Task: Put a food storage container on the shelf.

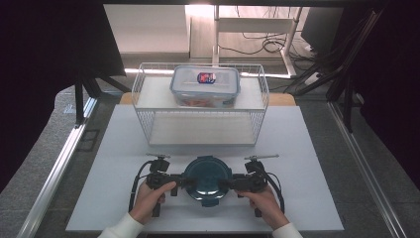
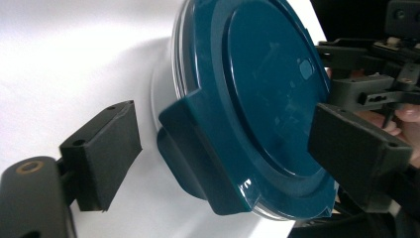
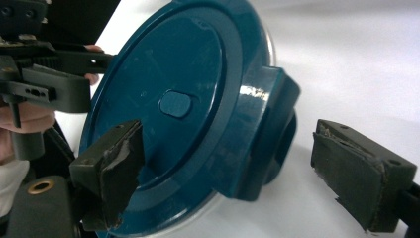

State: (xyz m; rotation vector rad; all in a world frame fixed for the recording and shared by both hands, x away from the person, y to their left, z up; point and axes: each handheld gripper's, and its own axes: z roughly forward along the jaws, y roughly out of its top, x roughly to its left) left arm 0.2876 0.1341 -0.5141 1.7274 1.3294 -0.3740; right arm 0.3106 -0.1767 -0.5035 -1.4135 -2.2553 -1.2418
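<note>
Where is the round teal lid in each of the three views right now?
High view: the round teal lid sits low centre on the white table, between the two claws.
Left gripper view: it fills the centre and right, a side tab toward the camera.
Right gripper view: it fills the centre and left.
Shared landmark: the small oval mark on the lid top.

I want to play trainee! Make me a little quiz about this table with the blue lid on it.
1. True or false: the round teal container sits inside the wire basket.
2. What rests on the wire basket's upper shelf? A) a rectangular clear box B) a mug C) a plate
3. Fill in: the left gripper and right gripper each have one of the container's side ____ between open jaws.

Key
1. False: it stands on the white table, in front of the basket.
2. A, the rectangular clear box.
3. Latches.
</note>
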